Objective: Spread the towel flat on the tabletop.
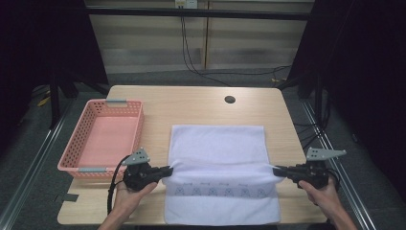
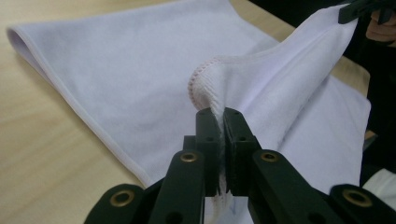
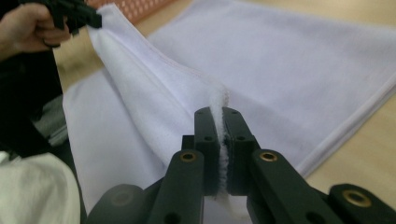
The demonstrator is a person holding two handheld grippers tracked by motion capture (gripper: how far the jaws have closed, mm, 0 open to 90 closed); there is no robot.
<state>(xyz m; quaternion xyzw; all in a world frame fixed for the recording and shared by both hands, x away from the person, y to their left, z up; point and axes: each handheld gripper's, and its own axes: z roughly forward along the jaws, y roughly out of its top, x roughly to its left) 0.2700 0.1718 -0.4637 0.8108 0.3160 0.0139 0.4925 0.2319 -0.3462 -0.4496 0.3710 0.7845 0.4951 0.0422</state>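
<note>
High view: a white towel (image 1: 218, 158) lies at the table's (image 1: 191, 103) centre, long axis running 12 to 6 o'clock. The left gripper (image 1: 165, 171) pinches the towel's edge at 9 o'clock; the right gripper (image 1: 277, 171) pinches the opposite edge at 3 o'clock, jaws pressed together on cloth. The lifted band between them spans the towel's width, so a fold likely carries toward 12 or 6 o'clock. A pink basket (image 1: 86, 143) stands at 10 o'clock, nearer the left hand.

White towel (image 1: 218, 143) spread on the worktop (image 1: 191, 103), near part folded; patterned band across the near part; fold edge raised and taut between both sides; pinched hem bunched, stitching visible.
</note>
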